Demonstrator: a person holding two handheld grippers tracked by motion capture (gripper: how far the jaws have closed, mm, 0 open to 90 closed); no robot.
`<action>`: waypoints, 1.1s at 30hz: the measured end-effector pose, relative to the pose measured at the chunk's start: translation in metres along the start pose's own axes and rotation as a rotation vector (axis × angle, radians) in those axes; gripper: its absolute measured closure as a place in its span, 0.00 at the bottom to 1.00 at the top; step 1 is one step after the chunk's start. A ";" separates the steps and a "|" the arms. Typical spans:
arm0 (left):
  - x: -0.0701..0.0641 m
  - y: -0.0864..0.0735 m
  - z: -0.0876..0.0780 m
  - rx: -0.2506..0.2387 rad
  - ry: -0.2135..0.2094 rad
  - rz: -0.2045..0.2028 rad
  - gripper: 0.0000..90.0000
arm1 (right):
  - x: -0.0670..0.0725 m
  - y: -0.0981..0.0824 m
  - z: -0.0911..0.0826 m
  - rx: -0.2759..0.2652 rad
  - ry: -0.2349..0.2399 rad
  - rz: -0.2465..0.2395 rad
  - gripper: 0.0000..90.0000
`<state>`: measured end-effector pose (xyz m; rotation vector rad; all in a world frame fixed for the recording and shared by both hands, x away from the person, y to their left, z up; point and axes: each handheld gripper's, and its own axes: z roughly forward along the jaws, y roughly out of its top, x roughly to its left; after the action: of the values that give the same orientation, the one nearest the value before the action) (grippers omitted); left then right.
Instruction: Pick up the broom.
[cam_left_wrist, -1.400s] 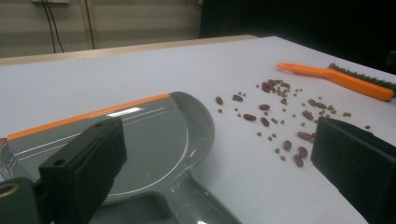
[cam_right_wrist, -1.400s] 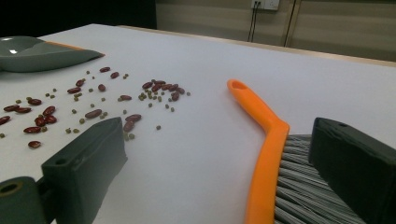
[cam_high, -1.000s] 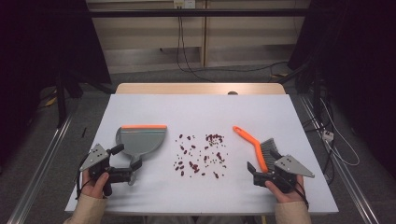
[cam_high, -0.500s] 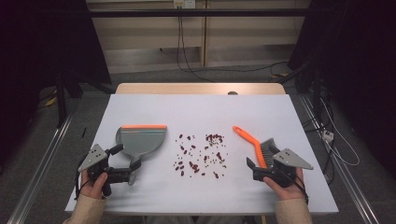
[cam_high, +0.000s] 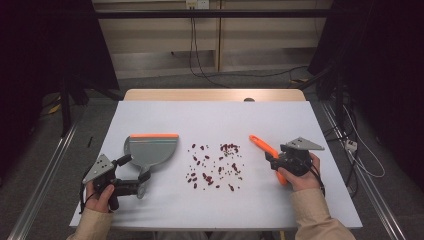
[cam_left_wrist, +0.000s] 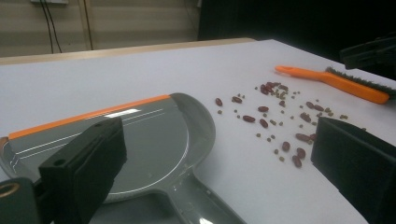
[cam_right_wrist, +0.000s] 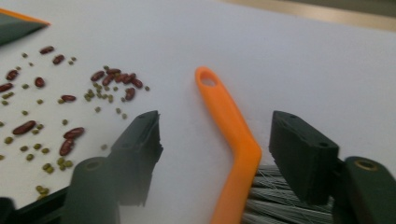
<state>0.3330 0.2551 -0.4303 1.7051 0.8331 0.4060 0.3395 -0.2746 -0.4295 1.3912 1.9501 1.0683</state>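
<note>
Right tongs (cam_high: 274, 159) have slid in over the orange brush (cam_high: 263, 150) since a second ago, when they sat back near the table's (cam_high: 280, 107) near edge, clear of the handle, and their jaws have just been narrowing. In the right gripper view the handle runs up between the 2 black jaws with white table showing on both sides of it, so the jaws stand apart and nothing is clamped yet; the bristles lie at the base of the jaws, close to the hand. My read: this is the reach for the brush, with the squeeze on the handle to come, and the sweep of the beans (cam_high: 215, 167) waits on that. Those beans lie scattered to the left of the right tongs, between the 2 grippers. Left tongs (cam_high: 141, 180) have not shifted; they sit low at the dustpan (cam_high: 150, 152), its handle passing between jaws that stand wide apart, not gripping, pan spread just ahead. Both forearms come in low, tongs pointing roughly inward.
</note>
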 end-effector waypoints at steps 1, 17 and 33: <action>0.000 0.000 0.000 0.000 0.000 0.000 0.03 | -0.002 0.002 0.003 0.019 -0.008 0.007 0.41; 0.002 -0.001 -0.001 0.008 0.004 -0.003 0.03 | -0.024 0.019 0.037 0.272 -0.012 0.022 0.65; 0.000 -0.001 0.001 0.010 0.003 -0.001 0.03 | -0.020 0.020 0.047 0.382 -0.033 0.092 0.76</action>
<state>0.3338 0.2546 -0.4317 1.7135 0.8393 0.4040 0.3936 -0.2761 -0.4404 1.6985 2.1619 0.7280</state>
